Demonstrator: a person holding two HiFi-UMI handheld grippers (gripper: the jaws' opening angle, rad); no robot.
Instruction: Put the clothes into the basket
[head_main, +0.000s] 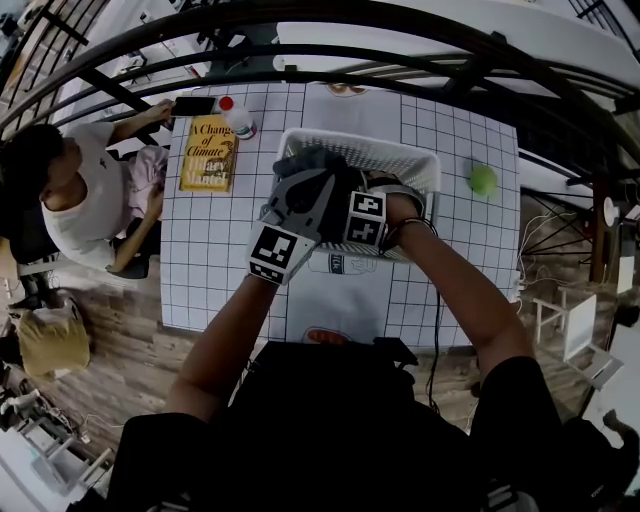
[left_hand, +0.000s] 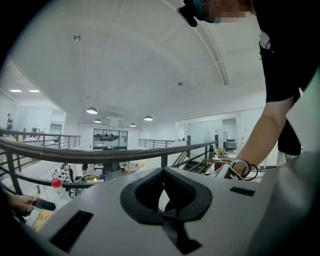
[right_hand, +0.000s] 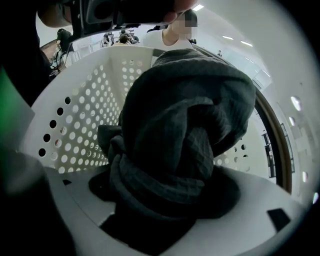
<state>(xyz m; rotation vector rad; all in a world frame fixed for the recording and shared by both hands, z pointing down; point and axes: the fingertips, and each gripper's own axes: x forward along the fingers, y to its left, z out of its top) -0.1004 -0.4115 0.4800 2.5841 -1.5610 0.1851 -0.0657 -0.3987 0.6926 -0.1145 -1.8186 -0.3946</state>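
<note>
Dark grey garment (right_hand: 185, 125) is bunched and clamped in your right gripper (right_hand: 160, 210), hanging within the white perforated basket (right_hand: 75, 125). Your left gripper (left_hand: 167, 212) looks closed on nothing. This looks like the drop-off step: open the right jaws, then lift clear.

The person wears a black short-sleeved top (head_main: 330, 420) and perhaps a thin dark band (left_hand: 246, 169) on the right wrist; the pale grey left gripper (left_hand: 167, 212) and right gripper (right_hand: 160, 210) each carry a black-and-white square-marker cube.
</note>
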